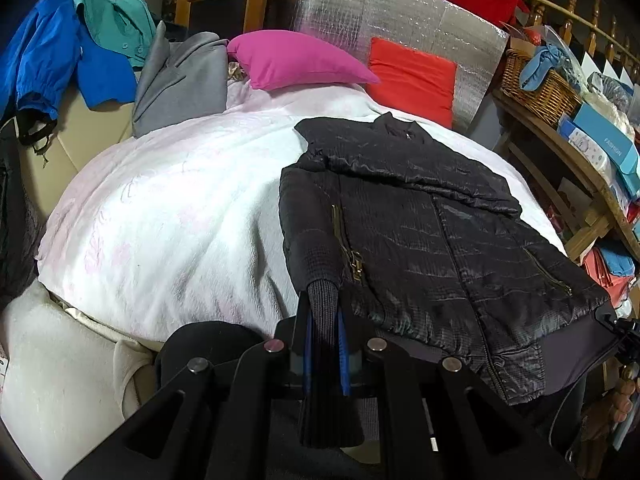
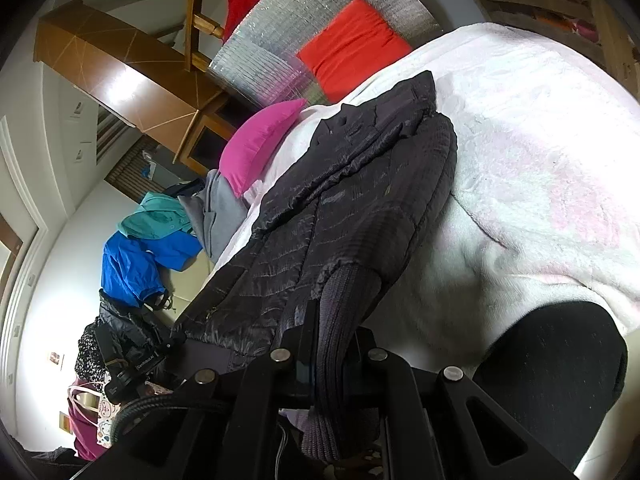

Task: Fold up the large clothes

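Left wrist only: wicker basket [image 1: 536, 88].

A bed [image 1: 168, 208] under a white fleece blanket fills the room, backed by silver insulation sheeting [image 1: 380, 20]. Wooden shelves [image 1: 580, 168] crowd one side; a wooden cabinet [image 1: 228, 4] stands behind, against white walls [image 2: 48, 240].

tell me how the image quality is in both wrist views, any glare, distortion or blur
Left wrist view: strong fisheye bowing with dark corners, even light, sharp on the black jacket; sheen on the foil sheet. Right wrist view: same bowing, scene tilted, bright glare on the wooden cabinet top, white blanket nearly washed out.
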### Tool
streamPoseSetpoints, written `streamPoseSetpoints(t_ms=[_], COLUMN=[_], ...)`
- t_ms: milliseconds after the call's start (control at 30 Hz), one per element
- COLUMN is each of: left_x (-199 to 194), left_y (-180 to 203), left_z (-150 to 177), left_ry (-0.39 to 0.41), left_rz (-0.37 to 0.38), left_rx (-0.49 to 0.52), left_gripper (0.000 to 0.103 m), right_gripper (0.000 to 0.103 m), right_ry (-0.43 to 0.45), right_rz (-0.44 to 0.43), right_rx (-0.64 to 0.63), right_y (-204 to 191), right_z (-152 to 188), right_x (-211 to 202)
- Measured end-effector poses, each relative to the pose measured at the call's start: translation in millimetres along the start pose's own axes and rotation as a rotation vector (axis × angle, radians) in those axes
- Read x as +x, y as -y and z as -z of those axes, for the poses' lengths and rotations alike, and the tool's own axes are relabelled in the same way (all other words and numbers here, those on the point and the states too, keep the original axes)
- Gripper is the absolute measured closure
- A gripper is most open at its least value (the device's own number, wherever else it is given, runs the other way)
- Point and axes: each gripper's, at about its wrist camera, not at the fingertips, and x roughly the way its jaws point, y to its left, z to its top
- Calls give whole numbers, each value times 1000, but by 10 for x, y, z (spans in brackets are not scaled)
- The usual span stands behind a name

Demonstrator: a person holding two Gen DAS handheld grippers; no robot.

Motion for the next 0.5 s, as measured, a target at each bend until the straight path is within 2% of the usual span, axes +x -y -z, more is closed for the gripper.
streamPoseSetpoints(t_ms=[500], left_x=[-57], left_y=[-146], left_z=[-79], left_ry=[6], left_rz=[35], left_rx=[-23], left_gripper=[92], right_gripper=[94], right_ry=[-1], right_rz=[12], right_rx=[3], right_y=[58], right_z=[-59], right_x=[-120])
